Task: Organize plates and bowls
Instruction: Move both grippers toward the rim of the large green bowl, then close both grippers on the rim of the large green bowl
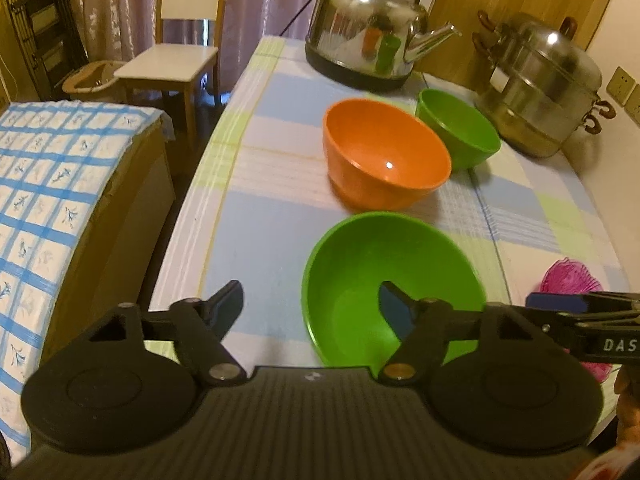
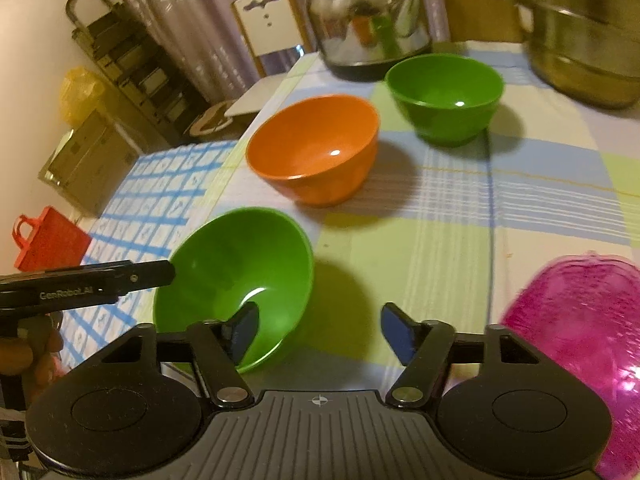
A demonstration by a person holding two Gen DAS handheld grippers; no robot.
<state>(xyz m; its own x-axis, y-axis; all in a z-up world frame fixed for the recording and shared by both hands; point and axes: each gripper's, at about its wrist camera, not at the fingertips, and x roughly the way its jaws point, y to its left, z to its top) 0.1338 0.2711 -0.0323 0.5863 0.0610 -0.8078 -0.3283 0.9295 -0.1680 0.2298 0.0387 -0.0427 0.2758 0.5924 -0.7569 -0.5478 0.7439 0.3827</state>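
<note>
I count 3 bowls apart on the table (image 1: 256, 200), none stacked, so all the sorting remains: my left gripper (image 1: 312, 308) and right gripper (image 2: 320, 332), both part open and empty, straddle opposite rims of the near green bowl (image 1: 392, 280) by the table's front edge.

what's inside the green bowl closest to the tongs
No food or object shows inside the near green bowl. One finger of each tongs dips over its rim, left and right, hiding a patch of the inside.
</note>
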